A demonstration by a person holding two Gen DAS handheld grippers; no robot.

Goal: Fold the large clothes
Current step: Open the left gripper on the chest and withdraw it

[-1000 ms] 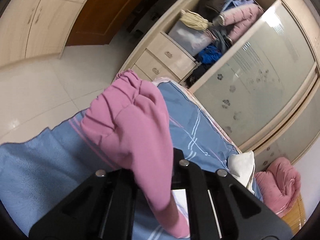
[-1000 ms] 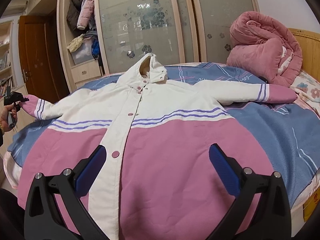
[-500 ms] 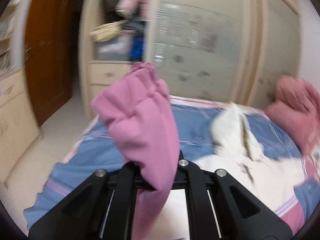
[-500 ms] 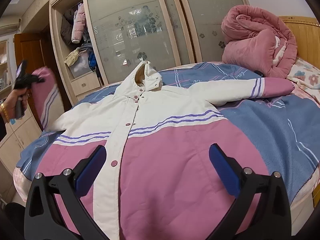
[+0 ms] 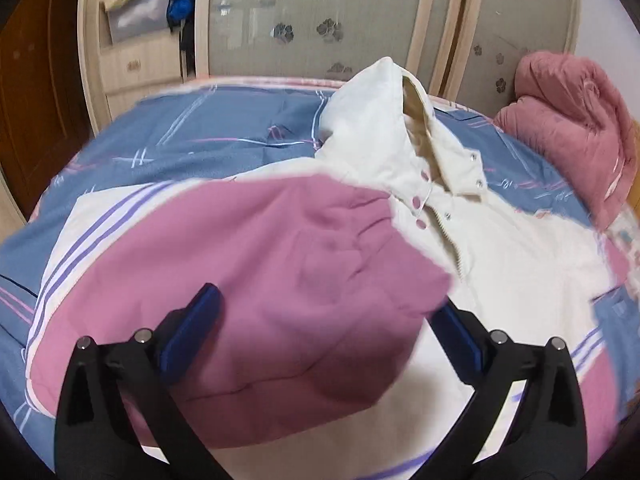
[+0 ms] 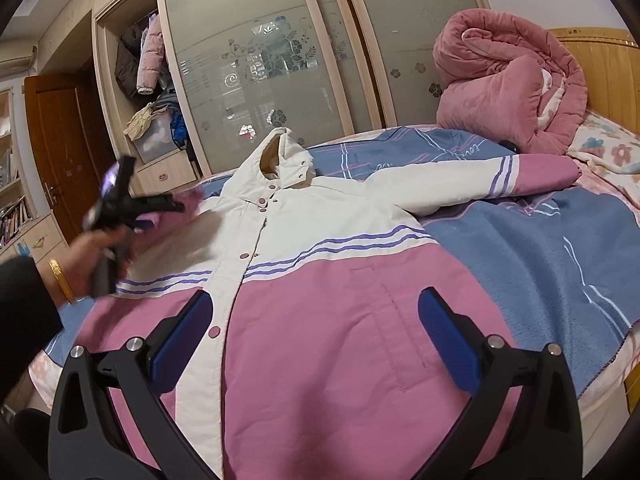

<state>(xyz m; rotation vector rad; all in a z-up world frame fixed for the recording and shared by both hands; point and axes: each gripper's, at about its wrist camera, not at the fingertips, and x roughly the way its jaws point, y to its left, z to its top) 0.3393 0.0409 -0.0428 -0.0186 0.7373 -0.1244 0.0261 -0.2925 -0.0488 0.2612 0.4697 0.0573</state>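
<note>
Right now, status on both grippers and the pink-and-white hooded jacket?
Left gripper open, pink sleeve cuff lying between its fingers. Right gripper open above the pink-and-white hooded jacket. Nothing blocking the fold.

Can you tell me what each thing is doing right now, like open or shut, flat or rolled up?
Left gripper: open, over the pink cuff.
Right gripper: open, holding nothing.
Jacket: flat on the bed, snapped shut.
Left-side sleeve: folded over the chest.
Other sleeve: stretched out straight.
Hood: standing up.
Quilt: rolled up.
Wardrobe: open at one end.
</note>
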